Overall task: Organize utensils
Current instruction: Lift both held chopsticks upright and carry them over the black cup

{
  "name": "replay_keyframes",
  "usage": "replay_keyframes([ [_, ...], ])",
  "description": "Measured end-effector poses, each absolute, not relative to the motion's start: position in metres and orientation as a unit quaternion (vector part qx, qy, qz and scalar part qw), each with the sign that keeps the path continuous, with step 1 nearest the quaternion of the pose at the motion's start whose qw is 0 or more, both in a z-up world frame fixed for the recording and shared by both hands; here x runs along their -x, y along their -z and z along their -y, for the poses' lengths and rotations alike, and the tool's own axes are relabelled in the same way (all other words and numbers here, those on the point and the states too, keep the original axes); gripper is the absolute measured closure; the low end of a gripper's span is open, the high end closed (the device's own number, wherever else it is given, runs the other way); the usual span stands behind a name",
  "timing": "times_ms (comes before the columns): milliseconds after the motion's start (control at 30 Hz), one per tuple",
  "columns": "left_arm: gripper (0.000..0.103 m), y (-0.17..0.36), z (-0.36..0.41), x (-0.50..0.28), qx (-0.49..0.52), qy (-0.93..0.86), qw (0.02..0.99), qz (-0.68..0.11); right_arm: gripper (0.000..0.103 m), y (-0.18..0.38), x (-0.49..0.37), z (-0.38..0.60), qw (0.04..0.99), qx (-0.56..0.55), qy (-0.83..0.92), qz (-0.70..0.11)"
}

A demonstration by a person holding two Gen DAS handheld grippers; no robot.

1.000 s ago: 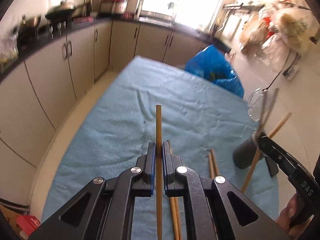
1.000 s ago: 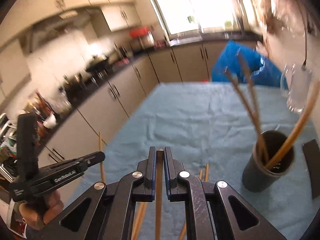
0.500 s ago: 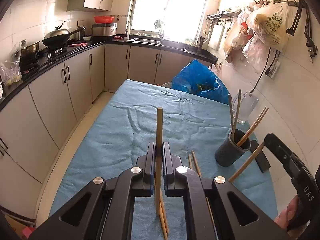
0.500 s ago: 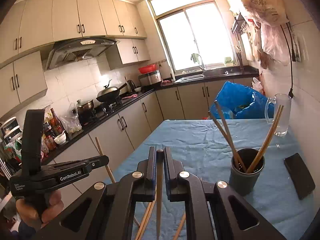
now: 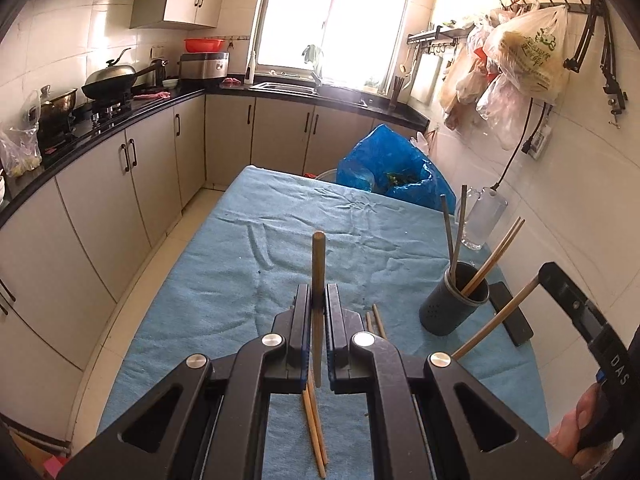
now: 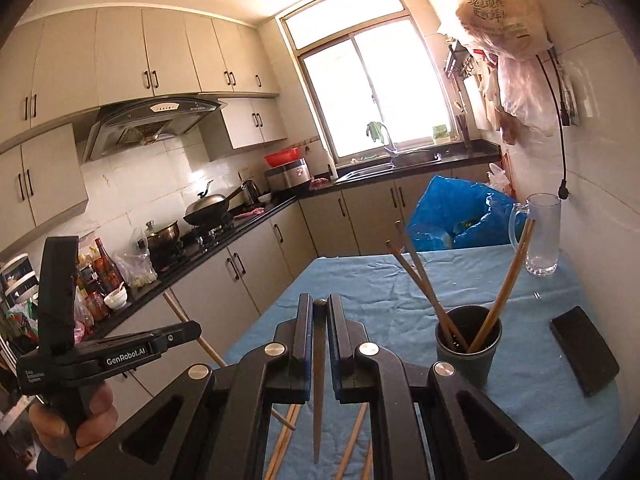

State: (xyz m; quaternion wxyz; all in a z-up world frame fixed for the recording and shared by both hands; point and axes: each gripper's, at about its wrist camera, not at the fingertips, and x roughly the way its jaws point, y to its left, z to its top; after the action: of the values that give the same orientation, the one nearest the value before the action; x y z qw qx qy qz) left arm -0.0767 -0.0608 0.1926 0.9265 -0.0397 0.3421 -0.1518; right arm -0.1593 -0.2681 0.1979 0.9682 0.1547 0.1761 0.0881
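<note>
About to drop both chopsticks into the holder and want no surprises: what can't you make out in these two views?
- Left wrist view: loose wooden chopsticks on the blue cloth run under the left hand-held gripper.
- Right wrist view: the dark cylindrical holder hides its chopsticks' lower ends.
- Right wrist view: the black flat slab is unidentifiable.

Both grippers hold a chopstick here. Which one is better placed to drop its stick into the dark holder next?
Probably the right gripper. The utensil holder sits close, just right of its fingers, near its chopstick. The left gripper, also shut on a chopstick, sees the holder farther off to its side.
</note>
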Motion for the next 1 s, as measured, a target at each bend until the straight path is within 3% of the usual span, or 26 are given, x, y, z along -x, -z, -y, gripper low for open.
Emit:
replay_keyframes([
  [1000,0.097,-0.193,0.078,0.081,0.023,0.177,0.920,-0.348,0.095,-0.201,0.174,0.312,0.966,-0.195,-0.051,-0.162],
])
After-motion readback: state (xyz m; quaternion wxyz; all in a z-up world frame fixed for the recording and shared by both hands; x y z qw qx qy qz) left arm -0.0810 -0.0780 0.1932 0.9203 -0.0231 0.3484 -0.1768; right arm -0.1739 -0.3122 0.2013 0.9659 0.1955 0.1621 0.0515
